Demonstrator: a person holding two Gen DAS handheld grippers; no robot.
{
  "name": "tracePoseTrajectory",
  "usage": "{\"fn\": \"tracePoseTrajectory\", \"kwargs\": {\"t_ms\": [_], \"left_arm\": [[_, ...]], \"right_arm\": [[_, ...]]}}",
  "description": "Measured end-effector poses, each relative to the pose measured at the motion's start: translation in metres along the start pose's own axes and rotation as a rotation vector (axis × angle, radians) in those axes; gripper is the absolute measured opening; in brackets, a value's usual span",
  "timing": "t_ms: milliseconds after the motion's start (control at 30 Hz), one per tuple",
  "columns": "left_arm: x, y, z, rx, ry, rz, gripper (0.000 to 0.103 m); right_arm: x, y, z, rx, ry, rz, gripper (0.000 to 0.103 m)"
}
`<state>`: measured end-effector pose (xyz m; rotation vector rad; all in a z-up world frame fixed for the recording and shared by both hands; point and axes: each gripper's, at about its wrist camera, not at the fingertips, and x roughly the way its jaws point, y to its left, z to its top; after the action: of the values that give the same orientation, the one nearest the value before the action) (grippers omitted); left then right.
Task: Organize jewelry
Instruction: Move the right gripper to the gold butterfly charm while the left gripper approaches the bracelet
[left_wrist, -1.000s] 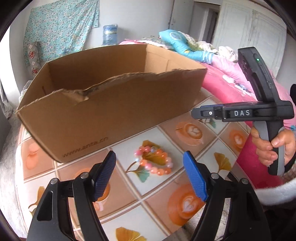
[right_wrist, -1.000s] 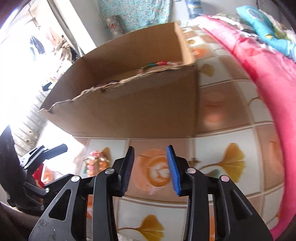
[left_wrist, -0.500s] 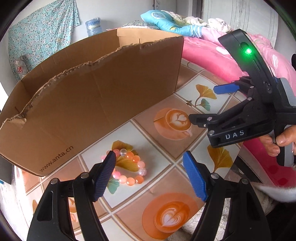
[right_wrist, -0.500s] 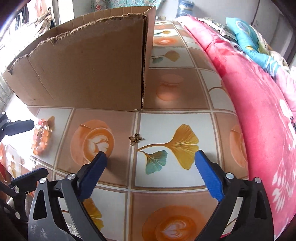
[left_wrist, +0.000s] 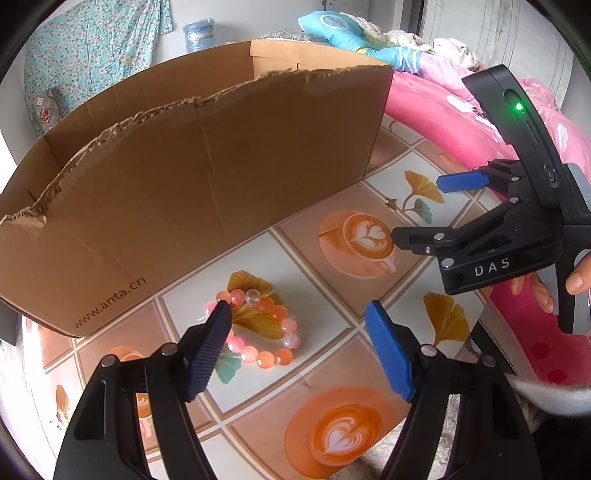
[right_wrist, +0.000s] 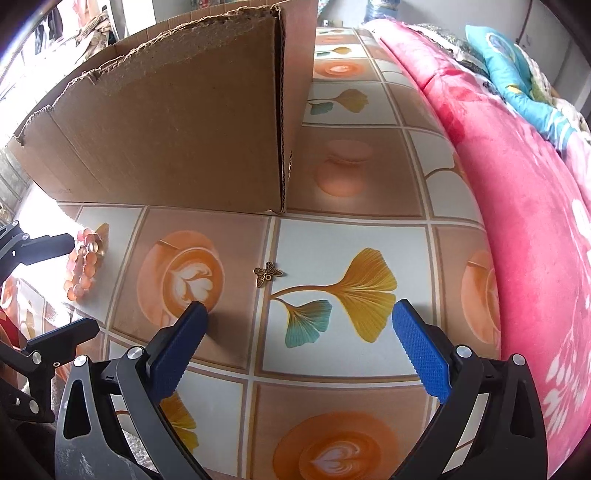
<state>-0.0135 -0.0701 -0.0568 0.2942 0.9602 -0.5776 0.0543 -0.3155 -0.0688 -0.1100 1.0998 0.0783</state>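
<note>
A pink and orange bead bracelet (left_wrist: 258, 328) lies flat on the patterned tabletop, just ahead of my left gripper (left_wrist: 299, 325), which hangs open above it with nothing between its blue pads. The same bracelet (right_wrist: 84, 264) shows at the left edge of the right wrist view. A small bronze butterfly charm (right_wrist: 268, 273) lies on a white tile ahead of my right gripper (right_wrist: 297, 317), whose jaws stand wide open and empty. The charm (left_wrist: 390, 202) is tiny in the left wrist view, below the right gripper's fingers (left_wrist: 461, 182). A brown cardboard box (left_wrist: 192, 177) stands open behind both.
The box's near corner (right_wrist: 280, 147) rises close behind the charm. A pink floral quilt (right_wrist: 524, 206) runs along the table's right side, with blue bedding behind it. A hand (left_wrist: 554, 284) holds the right gripper's handle. The table edge lies near both grippers' bases.
My right gripper went from nearly shut to wide open and swung right, bringing the charm into view. My left gripper moved closer over the bracelet and tipped down.
</note>
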Motion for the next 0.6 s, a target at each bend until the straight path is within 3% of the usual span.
{"fn": "tracePoseTrajectory", "kwargs": {"t_ms": [233,333,400,600], "left_arm": [[-0.001,0.002,-0.002,-0.003,-0.003,0.002,0.071],[-0.004,0.004,-0.004,-0.003,-0.011,-0.003,0.065],[-0.004,0.006,-0.006,-0.004,-0.014,-0.010,0.059],[0.000,0.010,-0.013,0.002,-0.018,0.005,0.041]], "right_arm": [[-0.004,0.008,-0.001,-0.002,-0.004,-0.041,0.095],[-0.019,0.002,-0.001,0.051,-0.089,-0.069,0.095],[-0.027,-0.006,-0.002,0.107,-0.121,-0.019,0.094],[-0.031,-0.014,-0.008,0.149,-0.126,0.095,0.070]]}}
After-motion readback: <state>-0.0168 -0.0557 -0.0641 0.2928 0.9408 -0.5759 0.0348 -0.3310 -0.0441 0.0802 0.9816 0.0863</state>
